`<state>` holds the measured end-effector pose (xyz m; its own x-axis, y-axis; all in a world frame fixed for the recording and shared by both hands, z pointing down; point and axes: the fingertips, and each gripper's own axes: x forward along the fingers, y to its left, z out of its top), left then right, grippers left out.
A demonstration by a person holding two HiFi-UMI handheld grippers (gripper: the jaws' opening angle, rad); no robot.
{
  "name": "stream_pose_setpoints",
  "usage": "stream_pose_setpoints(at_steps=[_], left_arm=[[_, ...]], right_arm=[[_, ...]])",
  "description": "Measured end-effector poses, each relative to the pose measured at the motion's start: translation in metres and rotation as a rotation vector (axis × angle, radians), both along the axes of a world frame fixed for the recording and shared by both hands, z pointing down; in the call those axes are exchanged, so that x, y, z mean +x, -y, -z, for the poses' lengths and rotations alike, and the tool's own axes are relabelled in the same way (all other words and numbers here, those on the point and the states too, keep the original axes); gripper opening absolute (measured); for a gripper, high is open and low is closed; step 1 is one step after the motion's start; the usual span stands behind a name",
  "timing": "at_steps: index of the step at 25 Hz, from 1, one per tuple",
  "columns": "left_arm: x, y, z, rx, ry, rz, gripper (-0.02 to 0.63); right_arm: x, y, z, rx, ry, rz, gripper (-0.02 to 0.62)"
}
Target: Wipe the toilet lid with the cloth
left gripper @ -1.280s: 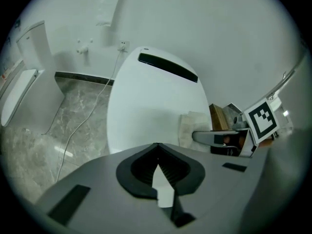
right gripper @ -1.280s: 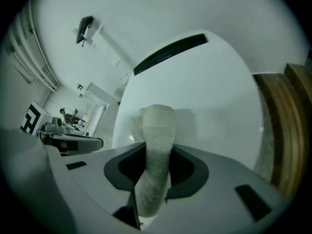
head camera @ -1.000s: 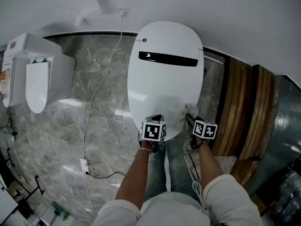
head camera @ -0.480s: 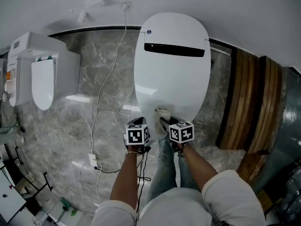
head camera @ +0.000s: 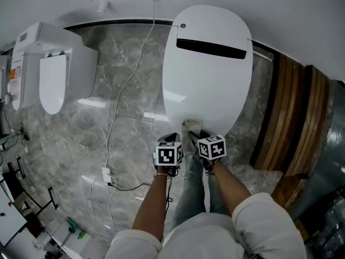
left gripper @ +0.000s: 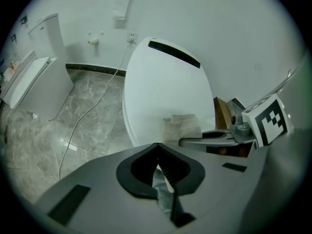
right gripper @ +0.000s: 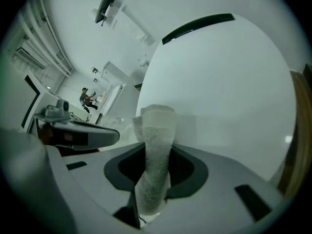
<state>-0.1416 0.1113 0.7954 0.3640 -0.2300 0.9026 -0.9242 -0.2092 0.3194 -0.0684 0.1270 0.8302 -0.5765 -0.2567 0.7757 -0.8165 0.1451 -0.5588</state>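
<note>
The white toilet lid (head camera: 207,63) is closed, with a black strip near its back. A pale folded cloth (head camera: 191,126) rests on the lid's front rim, and my right gripper (head camera: 196,135) is shut on it. In the right gripper view the cloth (right gripper: 157,126) sticks out past the jaws of the right gripper (right gripper: 154,177) onto the lid (right gripper: 219,82). My left gripper (head camera: 171,140) hangs just left of the cloth, off the front rim, over the floor. Seen in its own view, the left gripper (left gripper: 157,167) is shut on nothing, with the cloth (left gripper: 181,127) ahead to its right.
A second white toilet (head camera: 54,74) stands at the far left. A white cable (head camera: 125,88) runs across the marble floor to a power strip (head camera: 106,174). Wooden boards (head camera: 285,117) lie right of the toilet. The person's jeans-clad legs (head camera: 191,193) stand below the grippers.
Both grippers have moved left along the lid's front rim. The cloth went with the right gripper from the front right to the front middle. The left gripper has come off the lid.
</note>
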Motion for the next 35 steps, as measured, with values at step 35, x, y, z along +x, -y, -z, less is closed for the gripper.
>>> stream_pose_setpoints(at_steps=[35], left_arm=[[0.077,0.084,0.233,0.200,-0.025,0.117,0.012]], right_arm=[[0.117,0.086,0.244,0.169,-0.166,-0.228,0.104]])
